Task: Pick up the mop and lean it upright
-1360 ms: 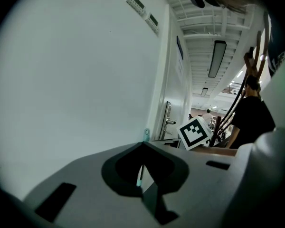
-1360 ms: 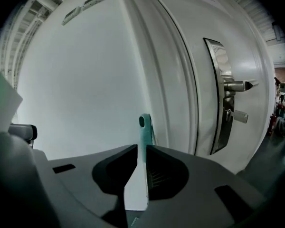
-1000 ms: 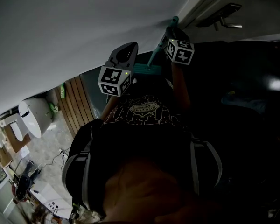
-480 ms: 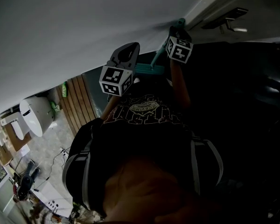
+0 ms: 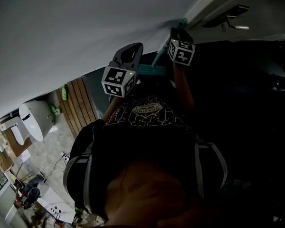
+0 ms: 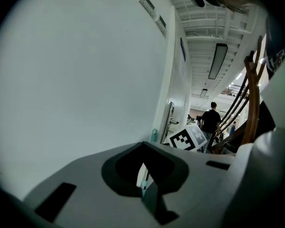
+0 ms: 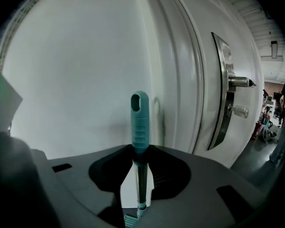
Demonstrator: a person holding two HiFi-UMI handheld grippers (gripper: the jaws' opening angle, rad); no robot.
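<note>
Where the white wall (image 7: 71,80) meets the door (image 7: 180,70), the mop (image 7: 139,122) stands upright w/ its teal grip on top, right at the wall and just beside the door frame. In head view its pole (image 5: 159,52) runs down from there to a teal head. R gripper (image 7: 138,167) sits round the pole below the grip. Its jaws have just been closing a bit, but wall shows on both sides of the pole, so the pads aren't pressing it. The door's lever handle (image 7: 237,82) sits on the door's far side from the mop. L gripper (image 5: 127,56) is well apart from the door, jaws drawn to a thin slit, nothing btwn them.
</note>
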